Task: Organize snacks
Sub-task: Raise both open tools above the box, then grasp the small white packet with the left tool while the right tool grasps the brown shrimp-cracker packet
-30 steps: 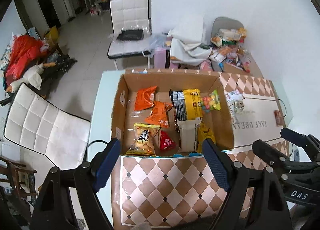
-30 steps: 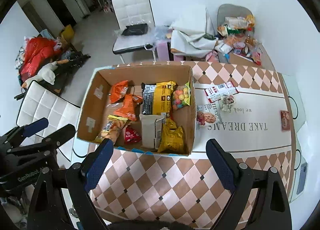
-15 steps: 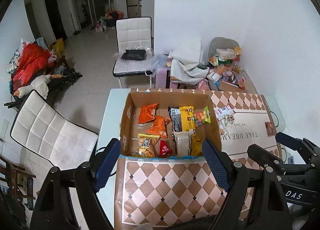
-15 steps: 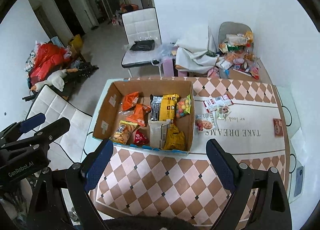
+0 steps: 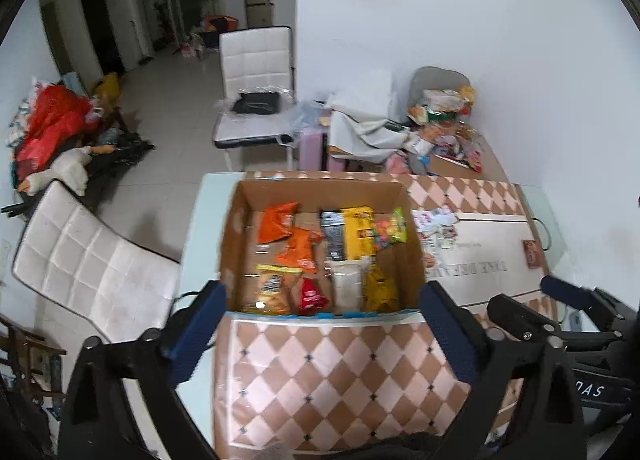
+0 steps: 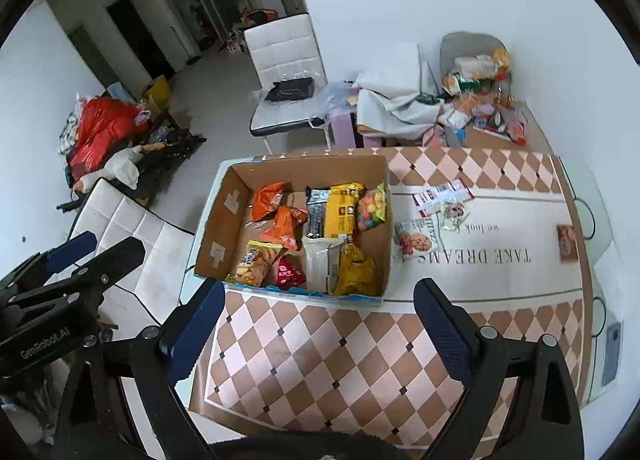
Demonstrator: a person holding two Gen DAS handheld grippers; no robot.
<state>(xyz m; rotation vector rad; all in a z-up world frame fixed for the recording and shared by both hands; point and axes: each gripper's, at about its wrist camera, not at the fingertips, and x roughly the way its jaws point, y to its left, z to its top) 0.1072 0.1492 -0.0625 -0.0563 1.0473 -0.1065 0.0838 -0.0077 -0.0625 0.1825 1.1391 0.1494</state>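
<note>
An open cardboard box [image 6: 224, 219] stands on the checkered tablecloth and holds several snack packs: orange bags [image 6: 282, 223], a black and yellow pack [image 6: 336, 209], a candy bag [image 6: 372, 207], a white pack [image 6: 320, 264]. It also shows in the left wrist view [image 5: 236, 236]. A cookie packet [image 6: 416, 238], a red-white packet [image 6: 440, 193] and a small clear packet [image 6: 454, 213] lie on the cloth right of the box. My left gripper [image 5: 320, 328] and right gripper [image 6: 320, 324] are both open and empty, high above the near table edge.
White chairs stand left of the table [image 6: 132, 236] and behind it [image 6: 288, 71]. A heap of snack bags [image 6: 480, 99] sits on a side surface at the far right. A phone [image 6: 610, 352] and a small brown card [image 6: 566, 242] lie near the right table edge.
Both grippers have risen and pulled back from the box, so more of the room shows. Both stay open. The snacks have not moved.
</note>
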